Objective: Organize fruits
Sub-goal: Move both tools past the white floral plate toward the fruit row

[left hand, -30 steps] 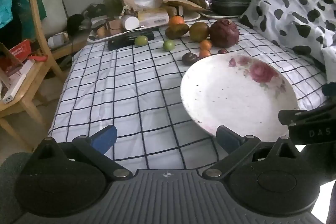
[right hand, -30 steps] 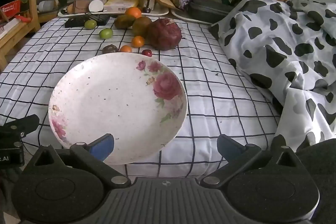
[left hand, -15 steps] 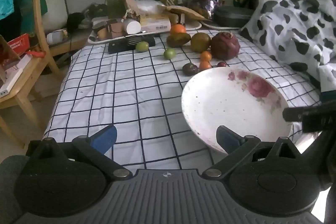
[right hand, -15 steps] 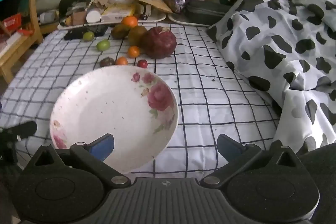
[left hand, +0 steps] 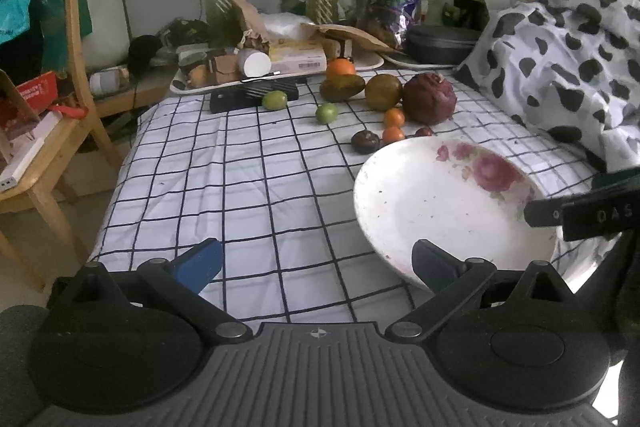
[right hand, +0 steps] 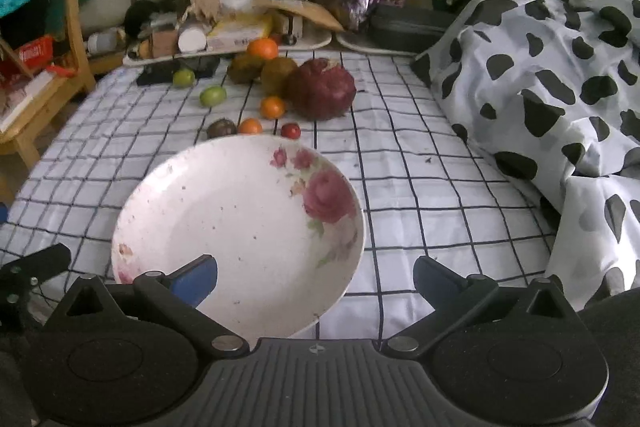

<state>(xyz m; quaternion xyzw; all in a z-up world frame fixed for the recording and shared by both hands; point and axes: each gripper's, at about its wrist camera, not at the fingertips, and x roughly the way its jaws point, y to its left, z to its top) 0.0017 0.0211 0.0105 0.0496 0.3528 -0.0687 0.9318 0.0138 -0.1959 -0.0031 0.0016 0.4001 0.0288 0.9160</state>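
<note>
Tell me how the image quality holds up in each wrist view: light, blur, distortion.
Left wrist view: dim, soft daylight, bowed grid lines on the cloth from the fisheye, dark corners, plate fairly sharp. Right wrist view: same soft light, fruits and clutter behind them slightly blurred, no strong glare on the plate.

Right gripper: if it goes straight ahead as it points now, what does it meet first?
Probably the plate: it lies right ahead of the open right gripper, its near rim between the fingers. Height above it is unclear.

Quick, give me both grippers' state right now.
Left gripper: open, holding nothing.
Right gripper: open, holding nothing, above the near edge of the plate.
</note>
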